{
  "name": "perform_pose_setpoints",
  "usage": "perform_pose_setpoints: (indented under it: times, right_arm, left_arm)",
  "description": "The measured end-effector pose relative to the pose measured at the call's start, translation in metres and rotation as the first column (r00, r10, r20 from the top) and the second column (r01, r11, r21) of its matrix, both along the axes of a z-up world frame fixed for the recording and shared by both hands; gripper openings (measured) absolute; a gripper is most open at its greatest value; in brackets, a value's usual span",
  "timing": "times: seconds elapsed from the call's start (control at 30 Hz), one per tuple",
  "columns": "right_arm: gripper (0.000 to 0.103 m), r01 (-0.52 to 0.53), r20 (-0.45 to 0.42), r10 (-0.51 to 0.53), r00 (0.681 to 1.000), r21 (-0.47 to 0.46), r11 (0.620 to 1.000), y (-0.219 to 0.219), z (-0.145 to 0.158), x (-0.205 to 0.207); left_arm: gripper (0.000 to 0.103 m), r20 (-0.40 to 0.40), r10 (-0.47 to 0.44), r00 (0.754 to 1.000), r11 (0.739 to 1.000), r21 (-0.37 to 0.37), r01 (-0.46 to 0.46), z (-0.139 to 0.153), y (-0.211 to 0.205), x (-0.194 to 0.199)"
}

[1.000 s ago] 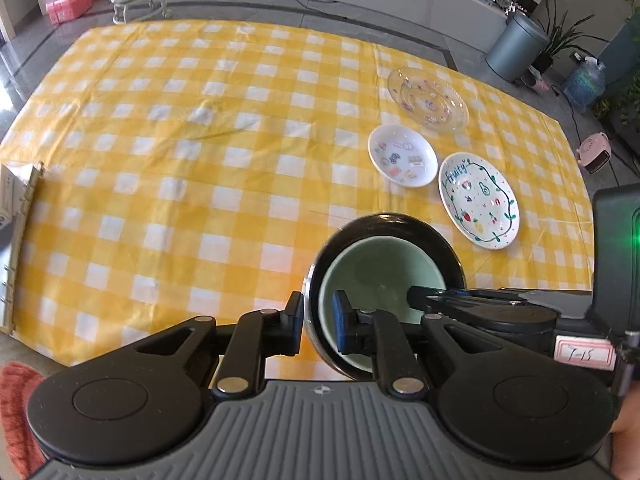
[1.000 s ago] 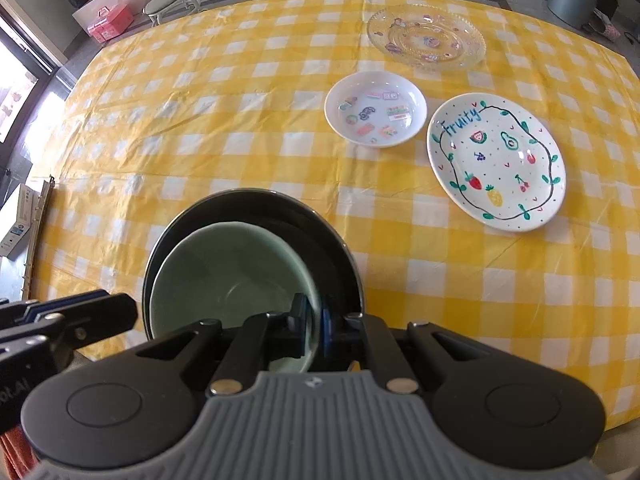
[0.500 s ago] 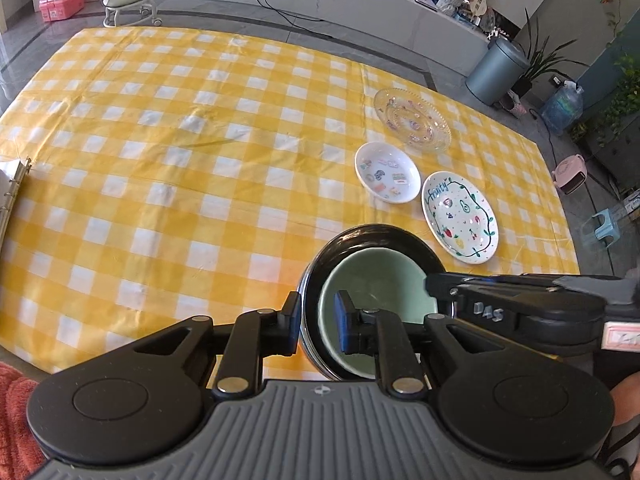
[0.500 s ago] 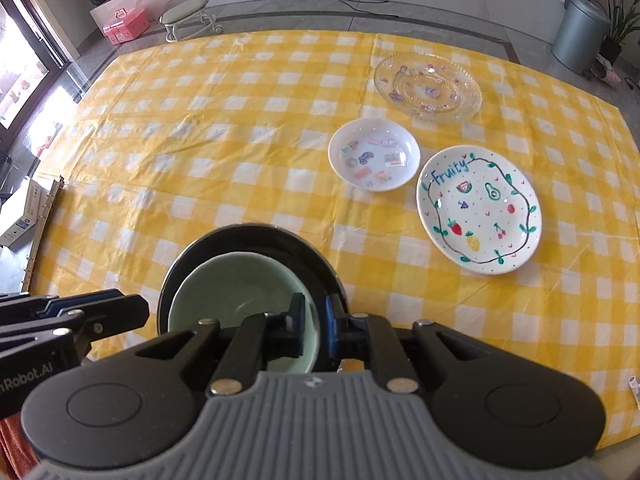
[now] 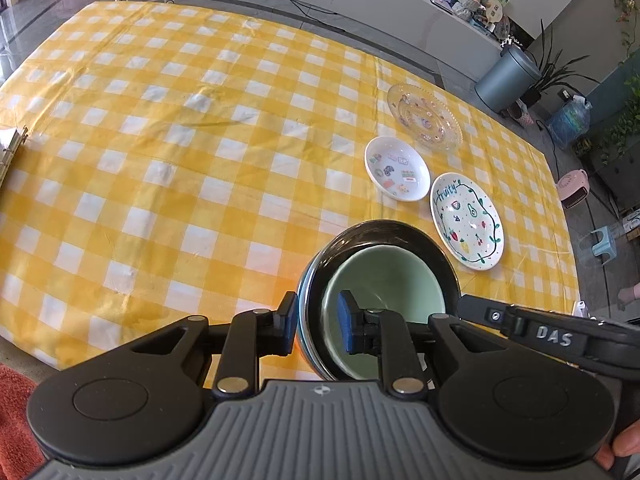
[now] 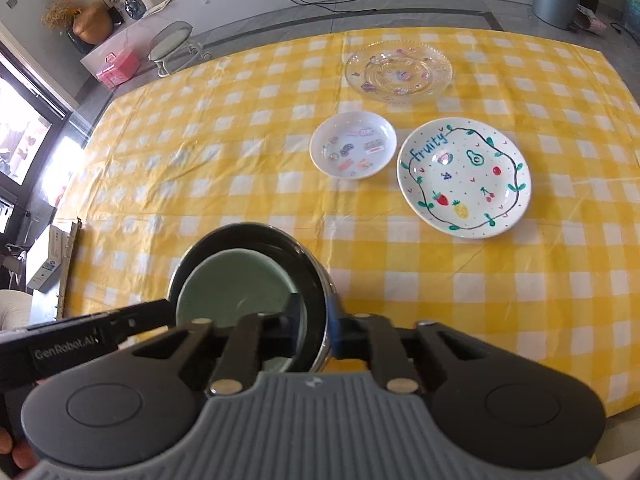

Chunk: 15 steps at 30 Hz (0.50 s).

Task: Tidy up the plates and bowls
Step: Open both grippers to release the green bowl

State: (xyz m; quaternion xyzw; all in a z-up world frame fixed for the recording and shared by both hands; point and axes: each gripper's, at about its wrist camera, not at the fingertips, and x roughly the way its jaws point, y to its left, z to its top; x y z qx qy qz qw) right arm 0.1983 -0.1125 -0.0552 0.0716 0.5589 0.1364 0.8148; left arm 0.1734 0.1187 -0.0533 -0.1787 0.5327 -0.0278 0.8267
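A pale green bowl [image 5: 384, 280] sits nested inside a black bowl [image 5: 400, 234]; both also show in the right wrist view, green [image 6: 236, 284] inside black [image 6: 248, 236]. My left gripper [image 5: 318, 326] is shut on the stack's left rim. My right gripper [image 6: 316, 330] is shut on its right rim. The stack hangs above the near edge of the yellow checked table [image 5: 200, 140]. Further back lie a white sticker bowl [image 6: 353, 150], a white "Fruity" plate [image 6: 464, 178] and a clear glass plate [image 6: 398, 72].
A binder [image 5: 10, 148] lies at the table's left edge. Beyond the table stand a stool [image 6: 172, 46], a pink box [image 6: 118, 68] and a grey bin [image 5: 506, 76]. The left half of the cloth is bare.
Both grippers have risen and drawn back with the bowl stack, so the table looks smaller and farther. The grips on the rims are unchanged.
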Motion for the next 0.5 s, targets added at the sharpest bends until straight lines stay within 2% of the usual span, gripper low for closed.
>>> perform_pose_setpoints:
  times: [0.13,0.33,0.5]
  right_arm:
    - [0.0,0.02,0.008,-0.02,1.0,-0.008,1.0,-0.003,-0.009,0.002]
    - [0.0,0.017,0.002,-0.017,1.0,0.025,1.0,-0.009,-0.01,0.004]
    - [0.005,0.027,0.036,-0.029,0.999,0.07,0.997,-0.026,0.006,0.007]
  left_arm:
    - [0.024,0.015,-0.004,1.0,1.0,0.011,0.004,0.005,-0.003,-0.001]
    - [0.024,0.043,-0.026,0.999,0.999,0.022,0.025,0.014,-0.007,0.0]
    - [0.024,0.1,-0.087,0.991,0.996,0.04,0.084,0.03,-0.022,0.006]
